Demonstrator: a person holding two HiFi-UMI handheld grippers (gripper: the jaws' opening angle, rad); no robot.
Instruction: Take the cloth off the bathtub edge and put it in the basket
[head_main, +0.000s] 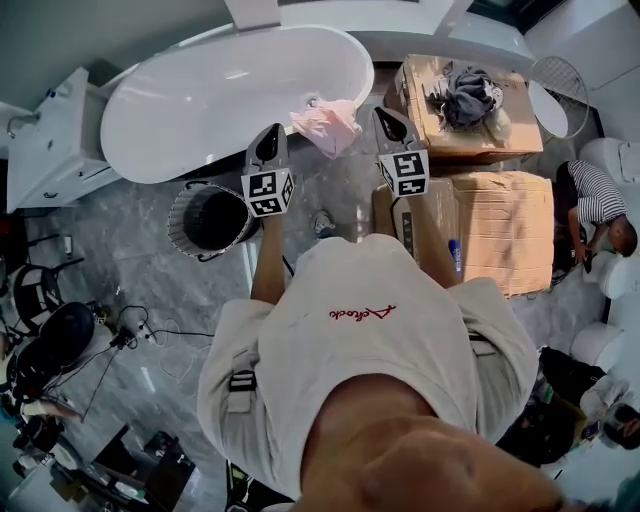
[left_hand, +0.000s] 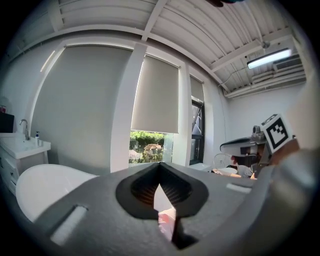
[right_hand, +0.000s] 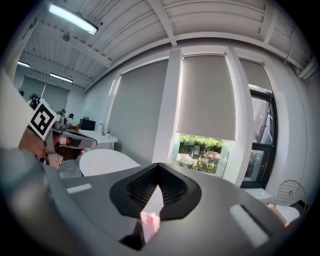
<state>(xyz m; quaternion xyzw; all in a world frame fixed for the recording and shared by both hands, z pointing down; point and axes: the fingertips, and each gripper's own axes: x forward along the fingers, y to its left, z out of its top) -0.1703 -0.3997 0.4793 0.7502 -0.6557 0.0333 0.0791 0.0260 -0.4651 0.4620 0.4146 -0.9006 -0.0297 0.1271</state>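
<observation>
Pink cloth: lies bunched on the near rim of the white bathtub, at its right end, partly hanging over the outer side.

Left gripper: fingers closed together, nothing held; tip short of the rim, just left of the cloth.

Right gripper: fingers likewise closed and empty; tip just right of the cloth. Both gripper views show the cloth low, through the gap beneath the fingers.

Basket: on the floor against the tub's near side, left of the left gripper.

Surroundings: cardboard boxes to the right, the farther one carrying grey clothes; a person in a striped shirt beyond them; a sink unit at the tub's left end.
</observation>
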